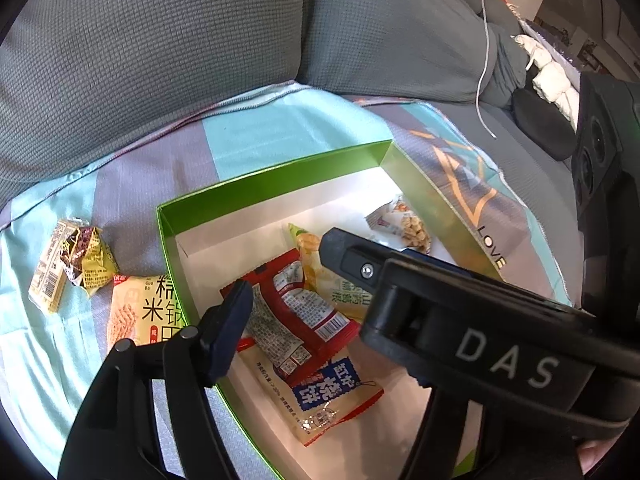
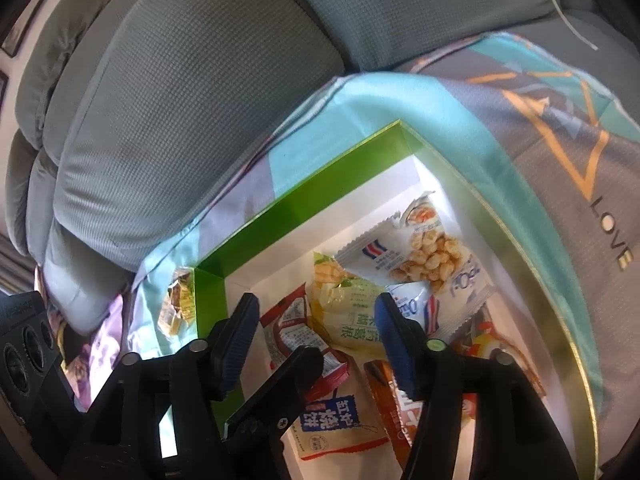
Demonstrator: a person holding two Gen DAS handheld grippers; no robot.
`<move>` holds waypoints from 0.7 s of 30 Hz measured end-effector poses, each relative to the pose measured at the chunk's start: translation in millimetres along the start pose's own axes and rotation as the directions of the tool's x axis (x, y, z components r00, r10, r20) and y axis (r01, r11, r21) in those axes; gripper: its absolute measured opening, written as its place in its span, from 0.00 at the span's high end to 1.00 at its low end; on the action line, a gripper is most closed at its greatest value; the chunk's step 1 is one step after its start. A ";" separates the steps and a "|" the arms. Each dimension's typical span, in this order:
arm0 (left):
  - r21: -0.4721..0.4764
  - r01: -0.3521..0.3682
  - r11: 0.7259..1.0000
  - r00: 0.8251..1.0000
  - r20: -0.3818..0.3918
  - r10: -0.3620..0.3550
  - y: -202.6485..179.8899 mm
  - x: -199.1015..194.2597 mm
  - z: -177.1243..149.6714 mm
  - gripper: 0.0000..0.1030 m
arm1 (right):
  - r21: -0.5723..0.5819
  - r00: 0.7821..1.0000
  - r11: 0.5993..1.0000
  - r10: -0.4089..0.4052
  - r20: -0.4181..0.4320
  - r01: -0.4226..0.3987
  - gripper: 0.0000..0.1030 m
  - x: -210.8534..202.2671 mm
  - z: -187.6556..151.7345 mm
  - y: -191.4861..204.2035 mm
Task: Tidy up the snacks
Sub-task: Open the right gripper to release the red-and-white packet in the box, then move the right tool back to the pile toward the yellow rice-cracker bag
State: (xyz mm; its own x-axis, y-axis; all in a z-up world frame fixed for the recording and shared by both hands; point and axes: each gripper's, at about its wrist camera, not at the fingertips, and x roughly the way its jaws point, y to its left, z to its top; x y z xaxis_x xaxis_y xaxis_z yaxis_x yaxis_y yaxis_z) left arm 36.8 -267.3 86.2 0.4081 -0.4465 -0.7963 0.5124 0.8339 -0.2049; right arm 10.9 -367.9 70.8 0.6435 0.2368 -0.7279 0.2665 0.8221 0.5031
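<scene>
A green box with a white floor lies on a patterned cloth and holds several snack packets: a red one, a yellow-green one, a white-and-blue one and a white puffs packet. My left gripper is open and empty above the box, over the red packet. My right gripper is open and empty above the same packets. Its black body crosses the left wrist view.
Outside the box's left wall lie a yellow-brown packet and a yellow rice-cracker packet. Grey sofa cushions rise behind the cloth. A white cord hangs at the right.
</scene>
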 end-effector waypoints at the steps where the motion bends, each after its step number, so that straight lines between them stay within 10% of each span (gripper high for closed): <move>1: 0.003 0.001 1.000 1.000 0.006 -0.001 -0.3 -1.9 0.2 0.34 | -0.006 1.000 1.000 -0.009 0.011 0.009 0.37 -2.7 -0.2 1.1; 21: -0.061 0.042 0.997 0.996 0.081 -0.037 21.7 -37.0 -0.8 0.17 | -0.069 0.992 0.997 -0.011 0.127 0.020 0.19 -35.8 -3.1 17.3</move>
State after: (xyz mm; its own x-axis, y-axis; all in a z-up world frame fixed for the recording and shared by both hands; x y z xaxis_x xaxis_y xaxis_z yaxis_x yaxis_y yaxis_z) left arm 32.2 -232.3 110.7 0.4489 -0.5022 -0.7391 0.4824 0.8324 -0.2726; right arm -9.8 -360.6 104.1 0.7264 0.1598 -0.6684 0.2292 0.8606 0.4548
